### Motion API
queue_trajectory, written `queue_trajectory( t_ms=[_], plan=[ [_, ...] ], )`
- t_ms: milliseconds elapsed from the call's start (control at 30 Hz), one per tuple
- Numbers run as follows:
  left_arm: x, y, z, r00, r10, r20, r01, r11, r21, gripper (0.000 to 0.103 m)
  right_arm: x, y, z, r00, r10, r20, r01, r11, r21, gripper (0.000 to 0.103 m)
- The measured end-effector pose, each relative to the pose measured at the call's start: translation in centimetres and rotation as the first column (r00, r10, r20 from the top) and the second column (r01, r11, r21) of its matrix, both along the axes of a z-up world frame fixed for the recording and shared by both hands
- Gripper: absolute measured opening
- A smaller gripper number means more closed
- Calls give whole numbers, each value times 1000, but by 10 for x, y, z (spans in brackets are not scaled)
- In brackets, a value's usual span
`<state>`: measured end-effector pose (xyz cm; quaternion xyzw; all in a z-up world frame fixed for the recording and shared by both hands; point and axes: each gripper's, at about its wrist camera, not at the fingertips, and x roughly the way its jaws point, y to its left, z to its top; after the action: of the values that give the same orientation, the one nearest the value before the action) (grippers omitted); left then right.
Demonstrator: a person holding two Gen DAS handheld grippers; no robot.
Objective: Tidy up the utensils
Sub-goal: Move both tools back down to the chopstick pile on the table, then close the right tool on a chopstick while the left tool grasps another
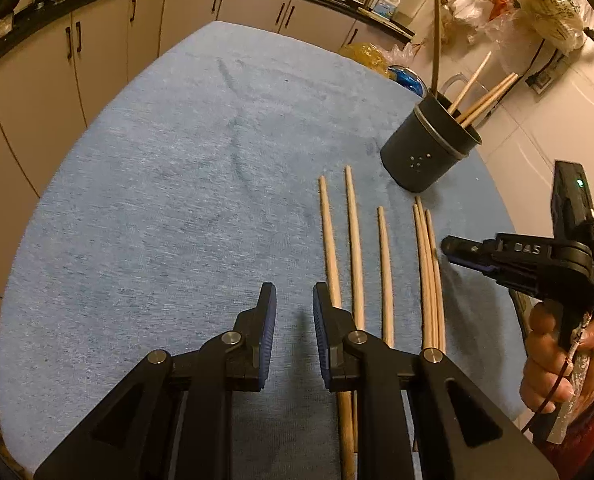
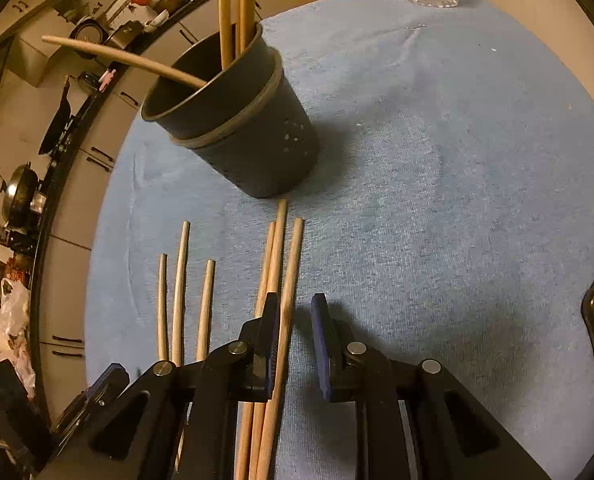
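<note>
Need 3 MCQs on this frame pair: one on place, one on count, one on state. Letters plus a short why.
1. Where does the dark holder stand relative to the loose chopsticks?
A. beyond their far tips
B. on top of them
C. off the blue cloth

2. How many chopsticks lie loose on the cloth?
A. two
B. six
C. ten

3. What is between the pads of the left gripper?
A. a chopstick
B. a spoon
C. nothing

Answers:
1 A: the holder stands upright on the cloth just past the chopstick tips.
2 B: three lie spread apart and three lie bunched, in both views.
3 C: only bare cloth shows in the narrow gap; the nearest chopstick passes under the outside of one finger.
</note>
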<state>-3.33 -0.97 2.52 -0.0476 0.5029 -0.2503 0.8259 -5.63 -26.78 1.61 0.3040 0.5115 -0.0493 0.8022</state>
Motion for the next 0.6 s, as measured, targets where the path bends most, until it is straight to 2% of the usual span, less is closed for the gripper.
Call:
queue_trajectory(
  t_ms=[200,333,433,533,600],
  plan=[
    [-2,-7,5,999,-37,4,37,999,-4,18,11,11,-6,999,30,-36,-33,996,-80,8],
    [-2,-20,11,997,-81,1,81,997,-2,18,-4,1,-3,999,3,-45,-9,989,-145,7],
    [0,-38,15,989,-149,-24,148,989,-17,18,-18,-13,-2,999,-22,-32,17,991,-135,7],
    [5,-64,15,977,-204,-56,204,979,-14,17,-34,-28,-2,999,-43,-6,43,997,-70,7],
    [10,-77,12,978,-192,-82,194,981,17,17,-42,-34,-1,999,-50,11,50,997,-57,7]
  ],
)
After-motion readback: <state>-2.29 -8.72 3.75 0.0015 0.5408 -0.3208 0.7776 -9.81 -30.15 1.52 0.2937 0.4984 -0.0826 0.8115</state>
